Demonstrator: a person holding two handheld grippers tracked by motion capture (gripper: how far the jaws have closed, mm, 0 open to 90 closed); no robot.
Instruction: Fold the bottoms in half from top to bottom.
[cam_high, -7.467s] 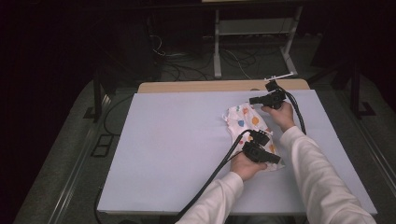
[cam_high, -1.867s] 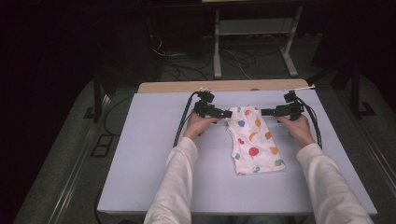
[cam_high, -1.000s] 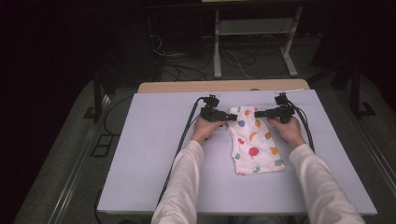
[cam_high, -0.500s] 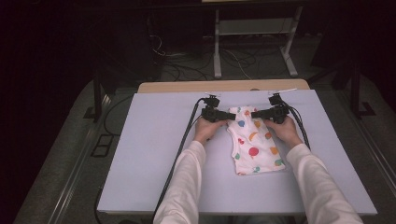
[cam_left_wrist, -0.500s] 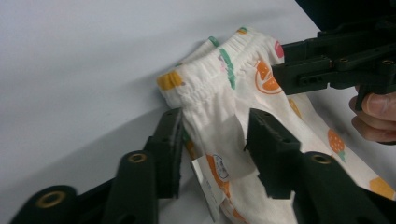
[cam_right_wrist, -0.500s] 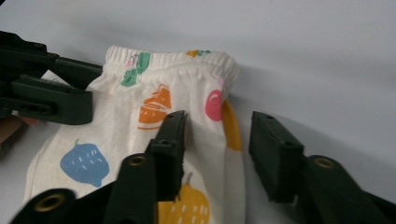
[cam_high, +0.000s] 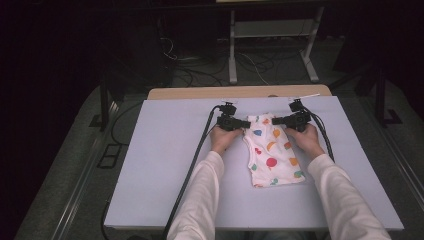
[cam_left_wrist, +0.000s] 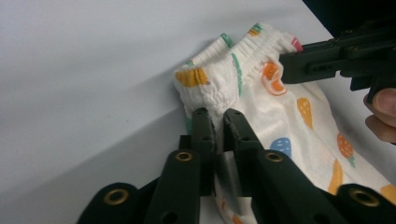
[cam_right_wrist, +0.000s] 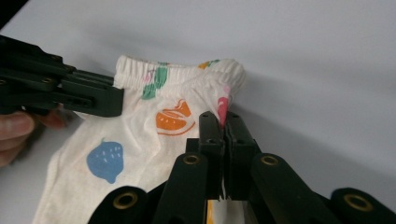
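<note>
A: Start at the left. What does the left gripper (cam_high: 242, 123) have?

B: Its jaws are pinched on the gathered elastic waistband at the left corner of the shorts (cam_high: 272, 152). In the left gripper view the same left gripper (cam_left_wrist: 216, 122) has fabric bunched between its two jaws, with only a thin gap showing between them.

A: And the garment itself?

B: A small pair of white children's shorts (cam_left_wrist: 289, 116) printed with coloured fruit shapes: orange, blue, red and green. It lies flat on the pale lavender table (cam_high: 160, 165), right of the table's centre. The waistband faces the far edge and the leg end points toward the person.

A: Anything left of the shorts?

B: The left gripper's black cable (cam_high: 192, 167) runs from the gripper toward the near edge, alongside the white-sleeved left forearm (cam_high: 200, 200).

A: The right side?

B: The right gripper (cam_high: 280, 120) is clamped on the opposite waistband corner. In the right gripper view the right gripper (cam_right_wrist: 225, 123) has its jaws pressed together on a fold of the shorts (cam_right_wrist: 140, 140) beside a red mark. The waistband spans the space between the two grippers.
</note>
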